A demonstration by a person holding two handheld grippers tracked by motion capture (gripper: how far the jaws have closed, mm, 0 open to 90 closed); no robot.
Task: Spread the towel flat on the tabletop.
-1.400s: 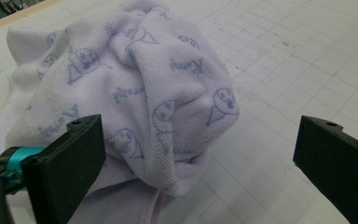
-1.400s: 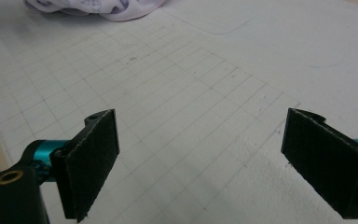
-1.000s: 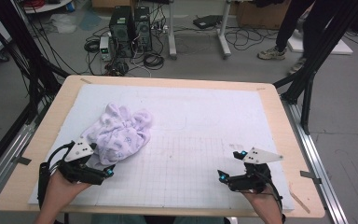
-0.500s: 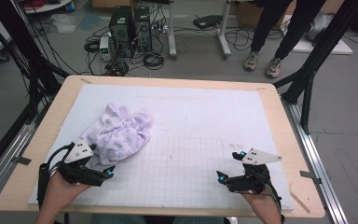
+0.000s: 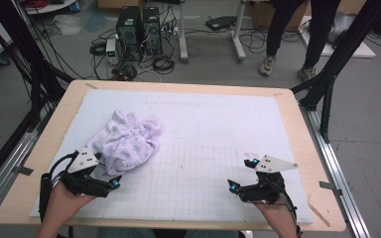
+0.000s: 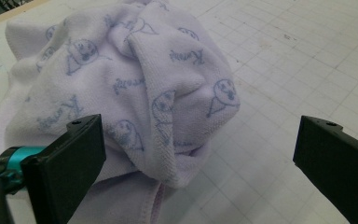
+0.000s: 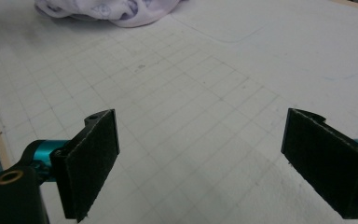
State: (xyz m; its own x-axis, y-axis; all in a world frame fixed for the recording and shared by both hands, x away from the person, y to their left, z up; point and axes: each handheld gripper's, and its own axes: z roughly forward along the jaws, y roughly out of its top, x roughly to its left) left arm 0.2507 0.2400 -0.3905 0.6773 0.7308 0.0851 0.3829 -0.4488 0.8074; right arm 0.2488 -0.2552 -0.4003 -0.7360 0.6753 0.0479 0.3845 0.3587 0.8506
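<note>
A crumpled pale-lilac towel (image 5: 126,141) with blue printed figures lies in a heap on the left part of the white gridded mat (image 5: 213,124). My left gripper (image 5: 109,173) rests at the towel's near edge, open. In the left gripper view the towel (image 6: 135,79) bulges just ahead of the left gripper (image 6: 200,154), and its lower fold reaches in between the two wide-apart jaws. My right gripper (image 5: 242,174) sits low on the mat at the near right, open and holding nothing. In the right gripper view the right gripper (image 7: 200,149) frames bare grid, and the towel (image 7: 112,9) lies far off at the top.
The mat covers a wooden table (image 5: 297,124) with a narrow bare rim. Black frame poles (image 5: 337,59) rise at both far corners. Beyond the far edge, a person's legs (image 5: 297,29) stand on the floor near computer towers (image 5: 139,25) and cables.
Both grippers have stayed nearly still. The person behind the table has walked to the left.
</note>
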